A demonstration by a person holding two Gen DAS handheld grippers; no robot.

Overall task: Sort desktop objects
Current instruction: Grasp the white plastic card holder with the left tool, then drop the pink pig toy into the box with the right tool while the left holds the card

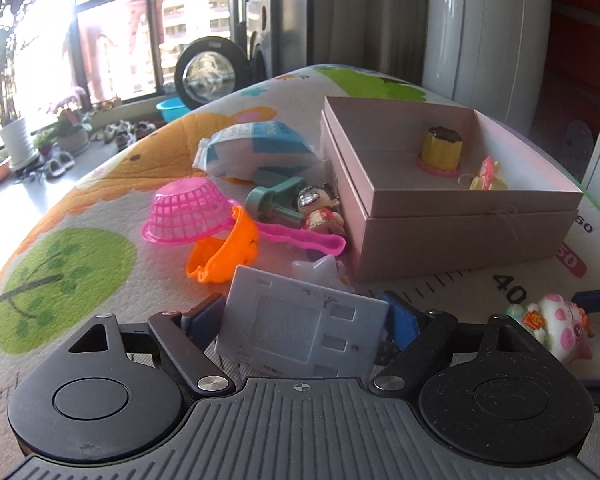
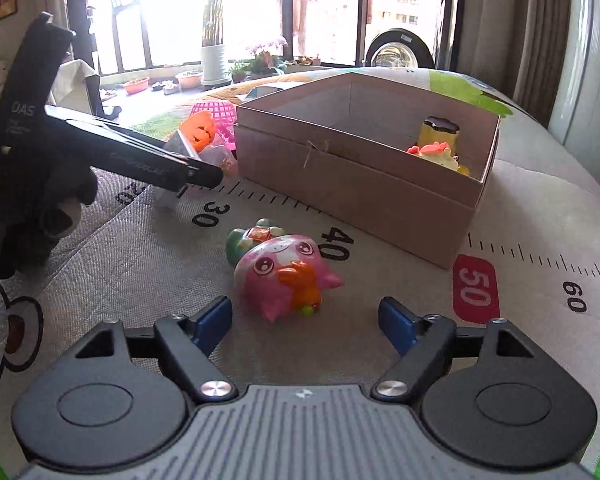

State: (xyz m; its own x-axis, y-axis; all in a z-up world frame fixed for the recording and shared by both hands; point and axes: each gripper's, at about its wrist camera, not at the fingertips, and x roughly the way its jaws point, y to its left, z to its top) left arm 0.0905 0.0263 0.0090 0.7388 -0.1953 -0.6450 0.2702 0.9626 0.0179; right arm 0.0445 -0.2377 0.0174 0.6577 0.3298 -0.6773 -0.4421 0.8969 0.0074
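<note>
Left gripper (image 1: 304, 320): blue pads pressed on both edges of a grey plastic card (image 1: 300, 330), tilted.
Right gripper (image 2: 305, 322): jaws wide, nothing between them; pink pig toy (image 2: 284, 276) lies just beyond on the mat (image 2: 540, 208).
Box (image 2: 360, 184): pink, open, far right; yellow pudding toy (image 2: 436, 136) inside.
Far left: pink basket (image 1: 188, 214), orange toy (image 1: 224, 252).
</note>
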